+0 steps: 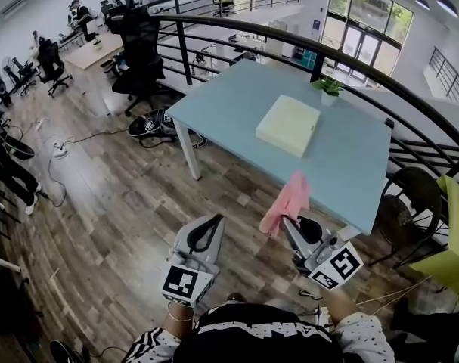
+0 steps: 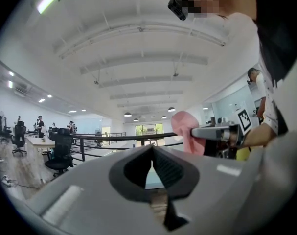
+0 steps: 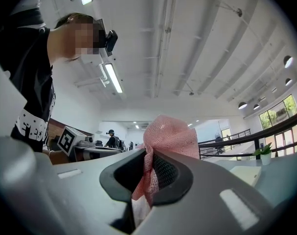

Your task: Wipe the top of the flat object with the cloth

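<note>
A pale yellow flat square object (image 1: 288,125) lies on the light blue table (image 1: 237,104), towards its far side. A pink cloth (image 1: 286,203) hangs from my right gripper (image 1: 284,223), which is shut on it, held in the air just off the table's near edge. In the right gripper view the pink cloth (image 3: 166,140) bunches up between the jaws, and the flat object (image 3: 245,175) shows at the right. My left gripper (image 1: 217,220) is shut with nothing in it, over the wooden floor to the left of the right one. In the left gripper view the cloth (image 2: 185,130) shows at the right.
A small potted plant (image 1: 329,88) stands at the table's far edge. A curved black railing (image 1: 305,45) runs behind and right of the table. Office chairs (image 1: 138,55) and desks stand at the far left. Shoes (image 1: 149,125) lie on the floor by the table leg.
</note>
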A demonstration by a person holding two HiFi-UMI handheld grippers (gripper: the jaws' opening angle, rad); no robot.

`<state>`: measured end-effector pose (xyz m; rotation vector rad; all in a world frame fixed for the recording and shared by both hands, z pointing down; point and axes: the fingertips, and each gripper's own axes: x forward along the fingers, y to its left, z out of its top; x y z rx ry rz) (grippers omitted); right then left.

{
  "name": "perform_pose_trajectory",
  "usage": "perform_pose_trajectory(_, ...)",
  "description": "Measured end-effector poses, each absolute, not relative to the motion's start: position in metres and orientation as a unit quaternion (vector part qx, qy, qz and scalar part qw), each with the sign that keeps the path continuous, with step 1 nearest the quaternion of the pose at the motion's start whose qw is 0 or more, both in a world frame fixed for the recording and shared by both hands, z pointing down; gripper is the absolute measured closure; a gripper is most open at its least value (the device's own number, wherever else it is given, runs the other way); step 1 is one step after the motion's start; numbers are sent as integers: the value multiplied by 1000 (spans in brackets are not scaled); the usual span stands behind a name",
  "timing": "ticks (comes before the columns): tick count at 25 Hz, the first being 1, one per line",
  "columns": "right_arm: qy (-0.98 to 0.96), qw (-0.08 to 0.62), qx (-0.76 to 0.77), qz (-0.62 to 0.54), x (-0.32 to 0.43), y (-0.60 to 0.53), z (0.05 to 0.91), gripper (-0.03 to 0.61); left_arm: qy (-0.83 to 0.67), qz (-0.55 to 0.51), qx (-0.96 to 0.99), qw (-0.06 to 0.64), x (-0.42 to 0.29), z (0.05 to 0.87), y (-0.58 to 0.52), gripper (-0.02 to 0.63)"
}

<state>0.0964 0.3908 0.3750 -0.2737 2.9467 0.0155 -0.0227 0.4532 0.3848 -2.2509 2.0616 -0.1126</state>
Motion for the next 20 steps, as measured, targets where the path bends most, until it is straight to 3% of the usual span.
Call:
perform_pose_trajectory(12, 995, 87, -49, -12, 45, 388, 383, 554, 700, -55, -711, 36, -64, 395, 453, 614)
perform_pose_trajectory(20, 993, 97, -70, -16, 39, 320, 385, 554, 703, -68, -706, 42, -78, 389, 401, 614)
